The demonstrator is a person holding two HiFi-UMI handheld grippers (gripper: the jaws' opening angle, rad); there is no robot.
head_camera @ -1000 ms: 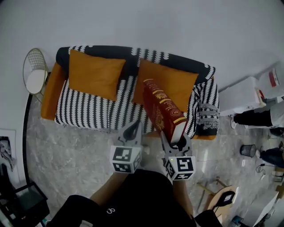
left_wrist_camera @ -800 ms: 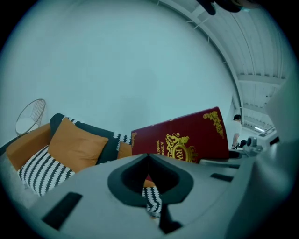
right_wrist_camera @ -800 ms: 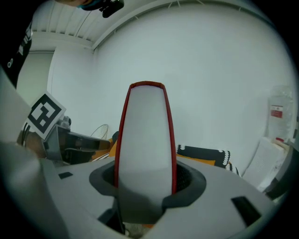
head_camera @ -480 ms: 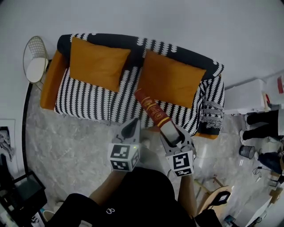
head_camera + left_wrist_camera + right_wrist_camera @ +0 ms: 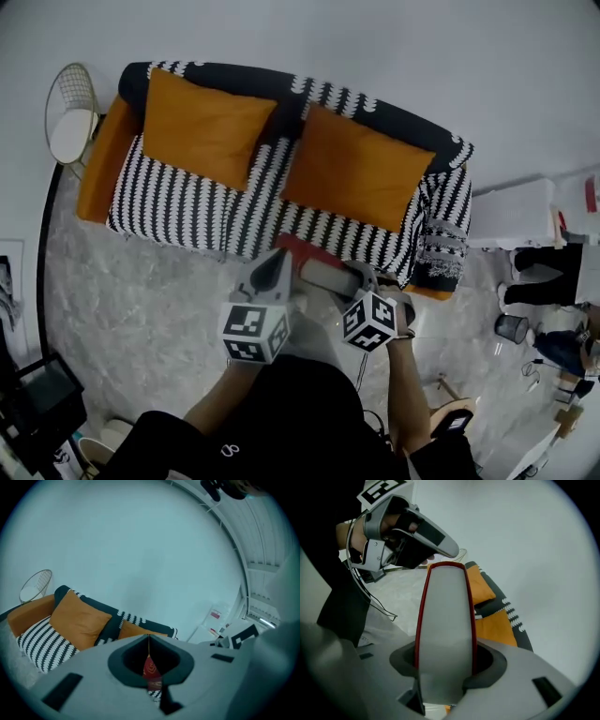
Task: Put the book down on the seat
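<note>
A red hardback book (image 5: 319, 270) lies nearly flat over the front edge of the striped sofa seat (image 5: 178, 220), right of the middle. My right gripper (image 5: 352, 281) is shut on it from the near side. In the right gripper view the pale page edge of the book (image 5: 445, 620) fills the gap between the jaws of my right gripper (image 5: 445, 665), a red cover on each side. I cannot tell whether the book rests on the seat. My left gripper (image 5: 278, 259) hangs just left of the book, shut and holding nothing. Its own view shows the left gripper (image 5: 149, 644) meeting along a thin seam.
Two orange cushions (image 5: 202, 127) (image 5: 356, 169) lean on the sofa back. A grey folded throw (image 5: 441, 248) covers the right arm. A wire side table (image 5: 70, 117) stands at the left, a white cabinet (image 5: 516, 211) and a person's legs (image 5: 544, 262) at the right. The floor is marble.
The book has swung down from upright and tilted to nearly flat and low at the seat's front edge. My right gripper turned with it. The left gripper has hardly moved.
</note>
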